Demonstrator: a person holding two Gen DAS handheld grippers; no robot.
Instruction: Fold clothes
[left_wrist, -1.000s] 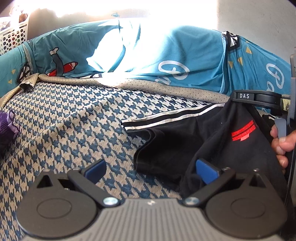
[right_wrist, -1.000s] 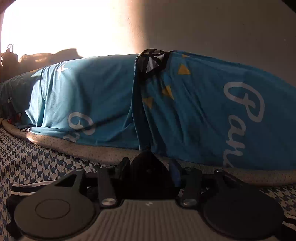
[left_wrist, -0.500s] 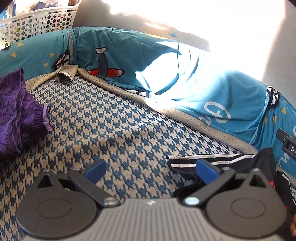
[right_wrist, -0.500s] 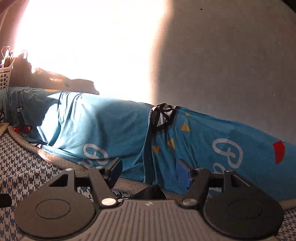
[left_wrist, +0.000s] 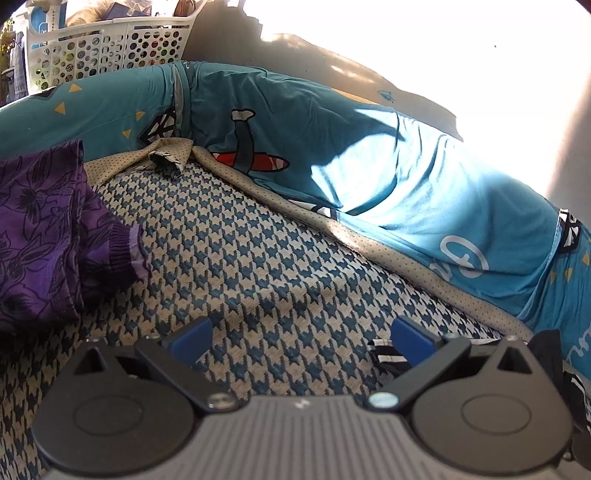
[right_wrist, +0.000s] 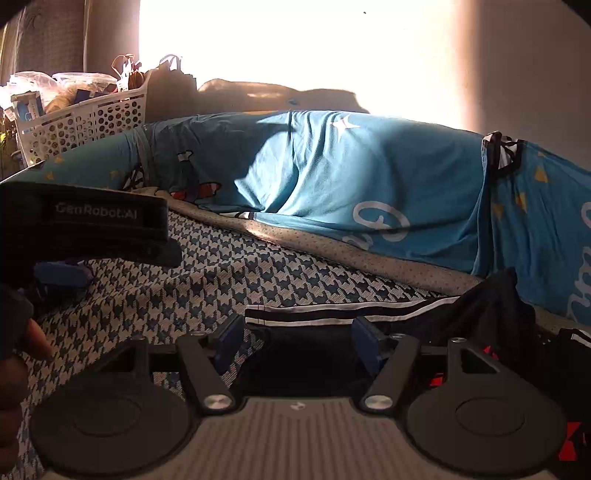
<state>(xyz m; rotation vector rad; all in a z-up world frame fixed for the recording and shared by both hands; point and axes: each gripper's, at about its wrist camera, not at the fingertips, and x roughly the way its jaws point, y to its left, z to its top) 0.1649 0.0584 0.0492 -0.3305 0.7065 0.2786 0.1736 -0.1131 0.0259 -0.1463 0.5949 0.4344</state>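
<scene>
Both tools gape, holding nothing: left gripper (left_wrist: 301, 341) over the bedspread (left_wrist: 258, 266), right gripper (right_wrist: 299, 341) above the black garment (right_wrist: 317, 347), rumpled at lower centre-right. Likely mid-regrip; next needs its striped edge (right_wrist: 332, 312).

The checked bed cover (left_wrist: 266, 258) is lying open and bare in the middle, so a gripper could pass there. A purple cloth (left_wrist: 44, 236) is sitting on the left side and blocking that way. Blue pillows (left_wrist: 388, 177) are lying in a long row along the back, closing off the far edge. A white basket (left_wrist: 107, 48) is standing behind them at the back left. A black garment (right_wrist: 480, 317) is lying on the right, near the pillows. In the right view, the left gripper (right_wrist: 92, 229) is filling the left side.
</scene>
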